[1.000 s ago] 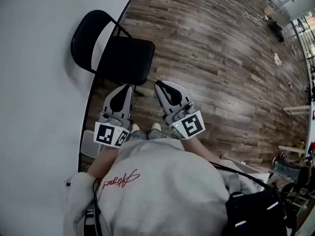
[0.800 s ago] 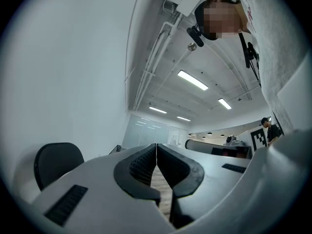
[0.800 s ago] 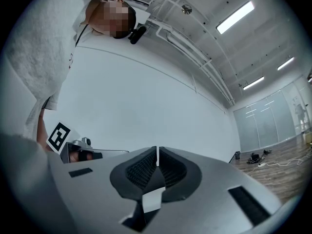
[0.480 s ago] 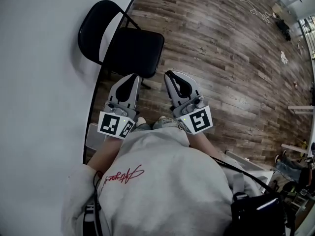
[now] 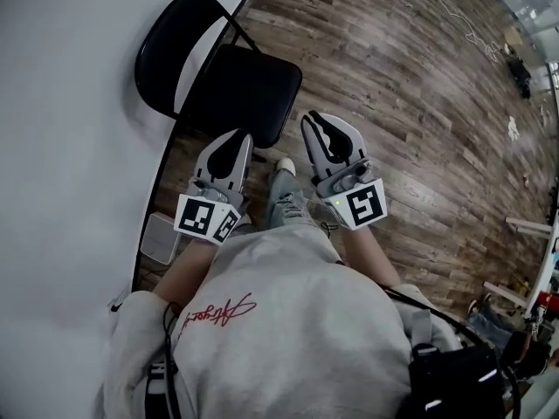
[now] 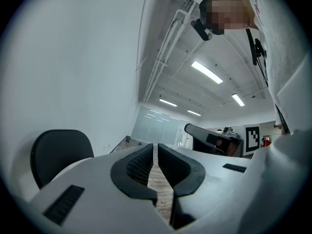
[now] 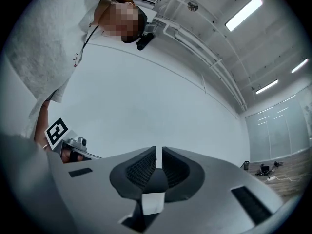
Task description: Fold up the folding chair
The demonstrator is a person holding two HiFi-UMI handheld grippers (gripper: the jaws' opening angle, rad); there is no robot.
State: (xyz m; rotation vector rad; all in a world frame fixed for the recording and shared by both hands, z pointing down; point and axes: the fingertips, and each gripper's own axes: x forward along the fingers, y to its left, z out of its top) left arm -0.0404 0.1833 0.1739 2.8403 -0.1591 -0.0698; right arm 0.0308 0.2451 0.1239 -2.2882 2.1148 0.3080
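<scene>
A black folding chair point(image 5: 236, 85) stands unfolded against the white wall, its round backrest point(image 5: 170, 46) toward the wall and its seat facing me. My left gripper point(image 5: 238, 140) is shut and empty, its tips just short of the seat's front edge. My right gripper point(image 5: 316, 120) is also shut and empty, beside the seat's right front corner. In the left gripper view the backrest point(image 6: 58, 152) shows at lower left past the shut left gripper point(image 6: 156, 150). The right gripper view shows only the shut right gripper point(image 7: 159, 152) against the white wall.
Wood-plank floor point(image 5: 410, 103) spreads to the right of the chair. The white wall point(image 5: 70, 147) runs along the left. A small grey box point(image 5: 160, 238) sits on the floor by the wall. Cables point(image 5: 463, 16) and clutter lie far off at the upper right.
Both grippers have moved forward toward the chair; their tips now reach the seat's front edge. The person has stepped closer, one foot now showing between the grippers.
</scene>
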